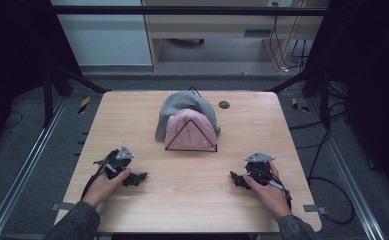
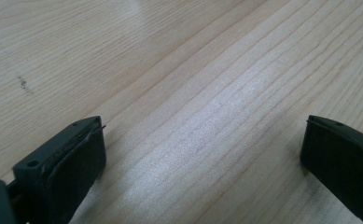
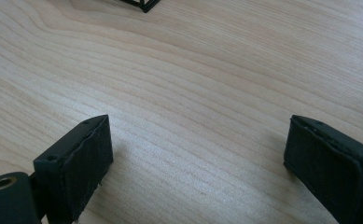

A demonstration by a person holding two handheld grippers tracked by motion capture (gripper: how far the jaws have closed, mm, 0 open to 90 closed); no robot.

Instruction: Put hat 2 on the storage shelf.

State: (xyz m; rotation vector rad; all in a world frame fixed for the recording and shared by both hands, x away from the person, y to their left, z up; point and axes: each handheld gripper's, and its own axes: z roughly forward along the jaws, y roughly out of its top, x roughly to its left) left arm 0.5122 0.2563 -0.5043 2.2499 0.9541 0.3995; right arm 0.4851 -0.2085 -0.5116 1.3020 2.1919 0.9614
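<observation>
The 2 grippers are seen nearest, low over the front of the wooden table (image 1: 147,125). The left gripper (image 1: 141,176) and the right gripper (image 1: 233,176) are each held by a hand, pointed inward toward one another, jaws spread wide with nothing but bare wood between them. They appear to be parked clear of the work. Well beyond them, at the middle of the table's far half, a black wire stand (image 1: 190,135) shaped like a triangle carries 2 knit hats: a pink hat (image 1: 189,131) in front, leaning against a grey hat (image 1: 182,106) slumped behind it. Both hats look soft and limp.
</observation>
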